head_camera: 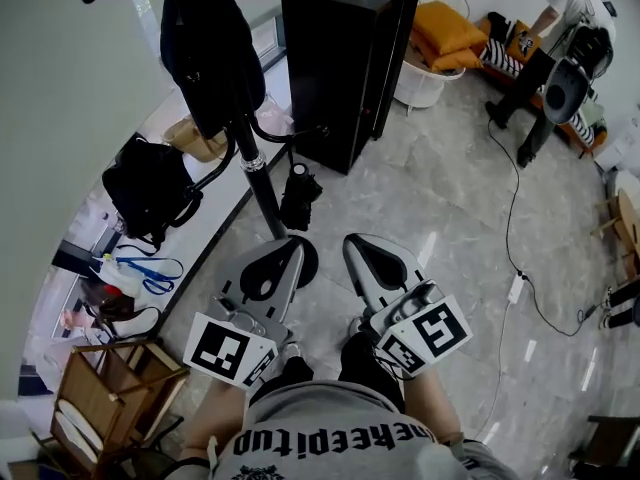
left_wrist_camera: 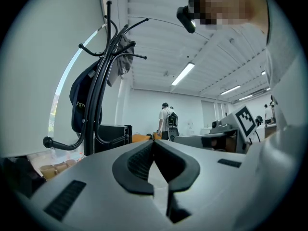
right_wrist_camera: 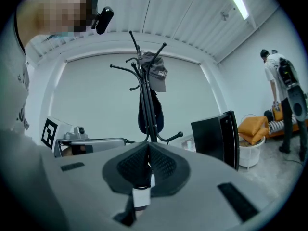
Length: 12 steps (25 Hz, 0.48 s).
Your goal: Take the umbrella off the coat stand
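Ahead, umbrella (head_camera: 300, 196) beyond left claw (head_camera: 296, 247).

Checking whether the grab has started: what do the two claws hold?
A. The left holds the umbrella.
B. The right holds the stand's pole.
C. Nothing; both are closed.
C: the left claw and the right claw are each shut tight with nothing in them, and the coat stand stands beyond both.

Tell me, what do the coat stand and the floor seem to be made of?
The coat stand is probably metal tube painted black: thin curved arms with knob ends and a slight sheen. The floor looks like polished stone or marble-look tile: grey mottling and glossy streaks of reflected light.
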Available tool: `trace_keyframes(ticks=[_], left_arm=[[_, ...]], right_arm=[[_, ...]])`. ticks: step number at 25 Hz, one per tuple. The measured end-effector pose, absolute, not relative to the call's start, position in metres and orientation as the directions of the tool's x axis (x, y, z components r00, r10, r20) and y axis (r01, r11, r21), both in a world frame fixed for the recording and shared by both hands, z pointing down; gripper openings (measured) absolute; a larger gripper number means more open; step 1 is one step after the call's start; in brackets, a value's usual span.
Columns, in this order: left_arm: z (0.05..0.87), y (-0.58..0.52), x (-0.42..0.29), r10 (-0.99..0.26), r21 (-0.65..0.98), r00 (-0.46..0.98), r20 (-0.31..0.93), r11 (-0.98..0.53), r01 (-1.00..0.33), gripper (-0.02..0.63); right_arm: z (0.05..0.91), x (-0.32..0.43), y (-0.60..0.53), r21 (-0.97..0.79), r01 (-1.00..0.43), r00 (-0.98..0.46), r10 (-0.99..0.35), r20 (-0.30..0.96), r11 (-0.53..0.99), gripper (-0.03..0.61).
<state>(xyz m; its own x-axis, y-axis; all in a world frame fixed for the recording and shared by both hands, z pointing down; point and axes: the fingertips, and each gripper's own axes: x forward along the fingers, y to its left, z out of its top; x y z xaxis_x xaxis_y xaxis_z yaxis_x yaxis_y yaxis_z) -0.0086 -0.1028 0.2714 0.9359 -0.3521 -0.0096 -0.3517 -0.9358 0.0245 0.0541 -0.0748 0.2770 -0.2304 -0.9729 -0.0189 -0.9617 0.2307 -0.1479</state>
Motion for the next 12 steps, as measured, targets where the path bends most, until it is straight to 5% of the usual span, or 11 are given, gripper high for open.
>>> trace_keyframes(ticks=[12], left_arm=[[0.277,-0.12,0.018,-0.468,0.04,0.884,-0.004,-0.883,-0.467,0.015]], right_arm=[[0.281,0.082,-0.099,-0.146,-0.924,-0.356,-0.935,-0.002,0.352,0.012]])
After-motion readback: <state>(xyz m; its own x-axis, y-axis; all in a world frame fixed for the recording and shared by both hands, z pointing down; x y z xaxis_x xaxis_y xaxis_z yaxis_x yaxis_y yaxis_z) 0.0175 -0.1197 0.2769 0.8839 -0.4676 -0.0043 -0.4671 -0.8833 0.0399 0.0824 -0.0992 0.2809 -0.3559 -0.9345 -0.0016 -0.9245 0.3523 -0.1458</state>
